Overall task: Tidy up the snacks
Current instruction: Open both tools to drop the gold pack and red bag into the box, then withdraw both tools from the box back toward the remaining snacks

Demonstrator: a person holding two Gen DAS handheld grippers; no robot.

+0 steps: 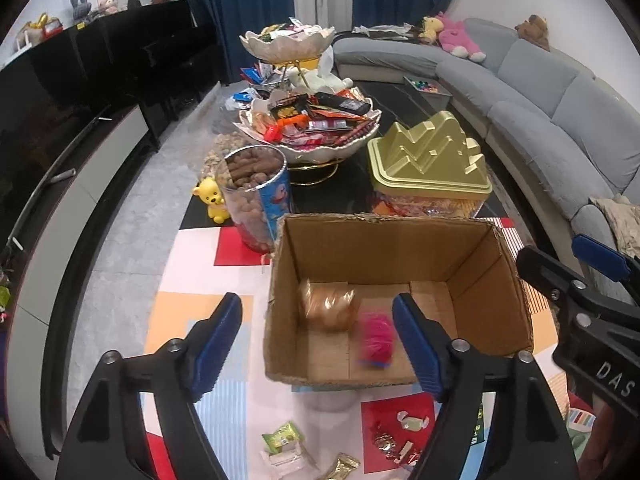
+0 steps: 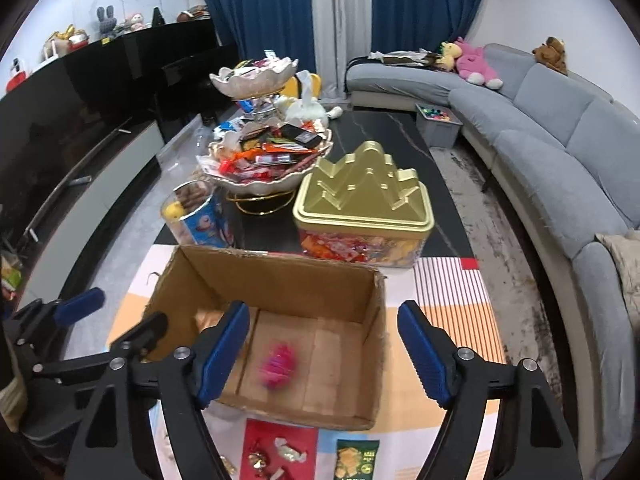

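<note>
An open cardboard box (image 1: 492, 280) (image 2: 372, 344) stands on a patterned mat. Inside lie a wrapped brown bun (image 1: 328, 308) and a blurred pink snack (image 1: 374, 338) (image 2: 276, 366), which seems to be falling. My left gripper (image 1: 316, 340) is open and empty over the box's near left corner. My right gripper (image 2: 322, 350) is open and empty above the box; it also shows at the right edge of the left wrist view (image 1: 576, 280). Loose wrapped candies (image 1: 400, 436) (image 2: 276, 458) and a green packet (image 1: 282, 438) lie in front of the box.
Behind the box stand a jar of brown snacks (image 1: 256, 196), a gold-lidded tin (image 1: 428, 164) (image 2: 364, 204), a tiered bowl stand full of snacks (image 1: 308, 128) (image 2: 264, 152) and a yellow bear figure (image 1: 212, 200). A grey sofa (image 2: 560, 140) curves along the right.
</note>
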